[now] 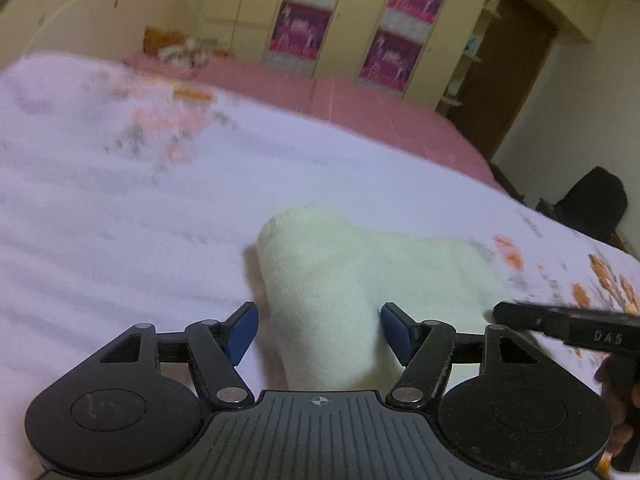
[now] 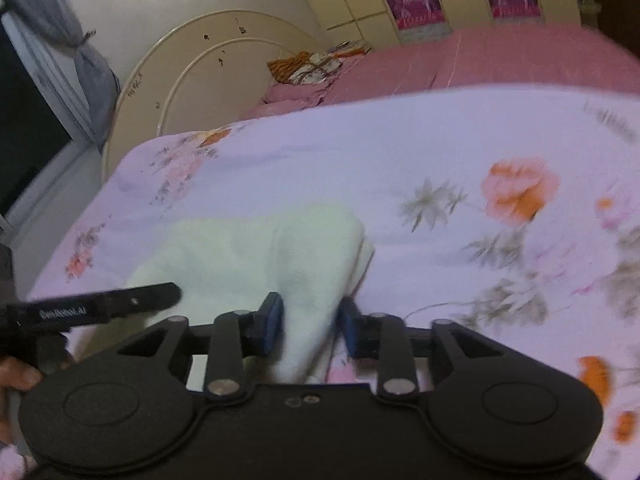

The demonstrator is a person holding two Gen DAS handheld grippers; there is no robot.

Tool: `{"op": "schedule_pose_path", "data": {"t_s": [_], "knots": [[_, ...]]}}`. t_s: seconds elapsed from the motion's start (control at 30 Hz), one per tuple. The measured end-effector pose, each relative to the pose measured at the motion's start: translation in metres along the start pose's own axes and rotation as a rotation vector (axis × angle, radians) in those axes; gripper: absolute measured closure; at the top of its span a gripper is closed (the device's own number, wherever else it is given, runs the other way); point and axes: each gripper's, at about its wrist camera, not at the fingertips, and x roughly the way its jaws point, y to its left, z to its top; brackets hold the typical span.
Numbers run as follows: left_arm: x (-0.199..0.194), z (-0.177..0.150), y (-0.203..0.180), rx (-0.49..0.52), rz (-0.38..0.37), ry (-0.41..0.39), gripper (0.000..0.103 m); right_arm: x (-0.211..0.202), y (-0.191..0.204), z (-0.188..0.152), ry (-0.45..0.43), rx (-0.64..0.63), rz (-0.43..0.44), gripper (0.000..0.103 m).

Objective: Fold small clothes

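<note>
Two fisheye views, each mounted low on a handheld gripper, looking forward and down past its own black linkage and blue-padded fingers. Left wrist view: sits right over the pale cream knitted cloth (image 1: 344, 280), facing across the white floral bedsheet (image 1: 120, 208) toward the far cream wardrobe with pink posters (image 1: 304, 20), dark doorway far right. Right wrist view: equally close to the same cloth (image 2: 256, 256), angled more leftward toward the rounded cream headboard (image 2: 208, 76). Shared: cloth, sheet (image 2: 440, 152), pink bedspread (image 1: 360, 108) (image 2: 500, 56), wardrobe (image 2: 412, 0). Each catches the other gripper's black finger at its edge.
</note>
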Motion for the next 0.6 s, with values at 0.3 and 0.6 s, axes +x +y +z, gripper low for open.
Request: {"op": "schedule_pose_path", "data": {"t_s": [0.3, 0.6], "knots": [[-0.031, -0.052, 0.007, -0.078, -0.014, -0.002, 0.035, -0.041, 0.042, -0.039, -0.012, -0.220, -0.053, 0.076], [-0.076, -0.080, -0.023, 0.031, 0.036, -0.012, 0.035, -0.071, 0.053, -0.041, -0.023, -0.122, -0.077, 0.074]]}}
